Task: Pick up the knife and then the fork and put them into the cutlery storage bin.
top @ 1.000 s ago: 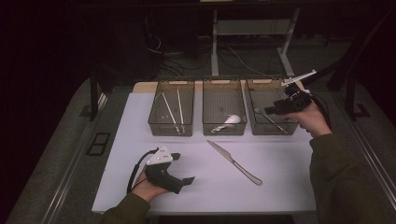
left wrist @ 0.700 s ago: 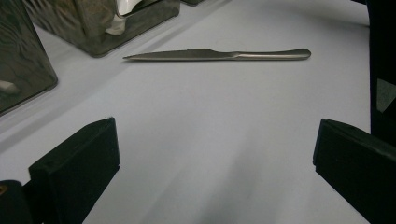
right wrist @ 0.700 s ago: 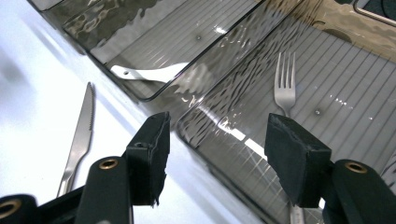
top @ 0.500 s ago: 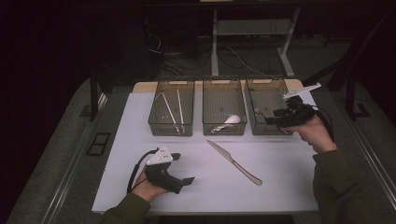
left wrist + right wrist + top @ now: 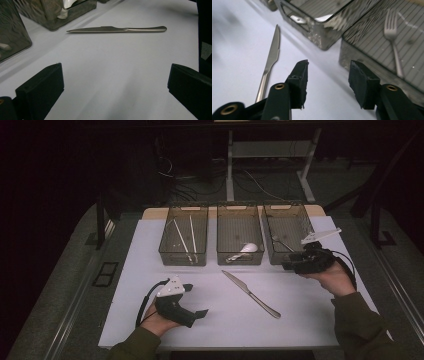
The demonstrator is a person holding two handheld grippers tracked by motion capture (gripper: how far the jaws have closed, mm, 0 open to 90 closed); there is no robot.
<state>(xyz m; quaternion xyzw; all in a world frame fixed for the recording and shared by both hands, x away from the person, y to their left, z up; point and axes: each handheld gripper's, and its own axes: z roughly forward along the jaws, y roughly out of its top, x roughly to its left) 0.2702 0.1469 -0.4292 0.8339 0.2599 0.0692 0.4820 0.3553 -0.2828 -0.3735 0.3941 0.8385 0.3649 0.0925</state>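
Knife (image 5: 251, 294), thin, stiff, slick metal, lying flat on worktop (image 5: 150, 320) before bins, best pinched across handle; right gripper (image 5: 287, 266) jaws part-open, just closing on nothing; left gripper (image 5: 200, 313) jaws wide, empty.

From my seat: fork (image 5: 393, 37) handle end hidden behind bin wall (image 5: 362, 56) in right gripper view. Knife (image 5: 270, 65) handle end disappears behind jaws there. White item (image 5: 246, 249) in middle bin too small, possibly spoon.
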